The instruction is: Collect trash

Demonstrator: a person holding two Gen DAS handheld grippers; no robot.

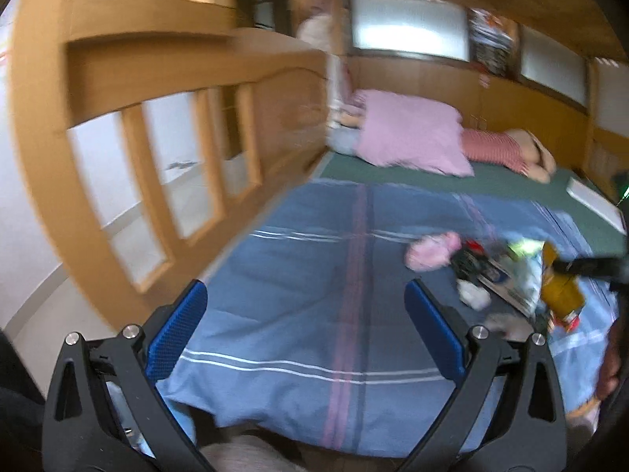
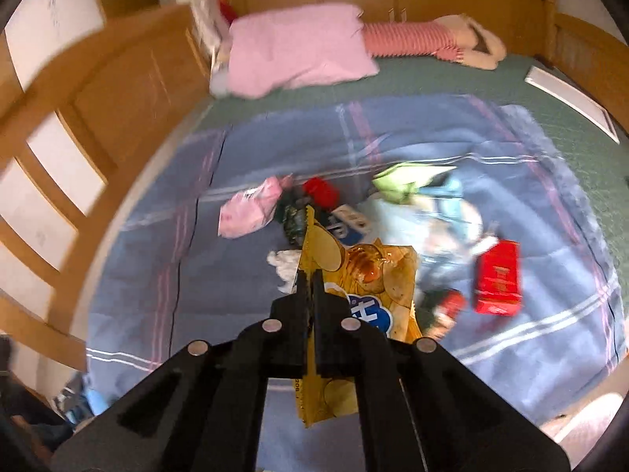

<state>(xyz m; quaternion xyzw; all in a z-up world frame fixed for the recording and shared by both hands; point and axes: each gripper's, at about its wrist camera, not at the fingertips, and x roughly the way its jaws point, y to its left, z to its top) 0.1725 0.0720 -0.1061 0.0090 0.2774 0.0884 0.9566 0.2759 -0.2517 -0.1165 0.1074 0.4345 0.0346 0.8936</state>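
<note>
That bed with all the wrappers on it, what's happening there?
Someone is clearing rubbish off the bed with two hand-held grippers. The right gripper is clamped on a yellow snack bag. The left gripper hangs open over the blue blanket, holding nothing. A pink bag, a red box and a green wrapper lie there uncollected.

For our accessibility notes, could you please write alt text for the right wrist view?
The right gripper has its black fingers shut on a crinkled yellow snack bag, held above a blue striped blanket. Below lie a pink plastic wrapper, a red cardboard box and a green wrapper.
</note>
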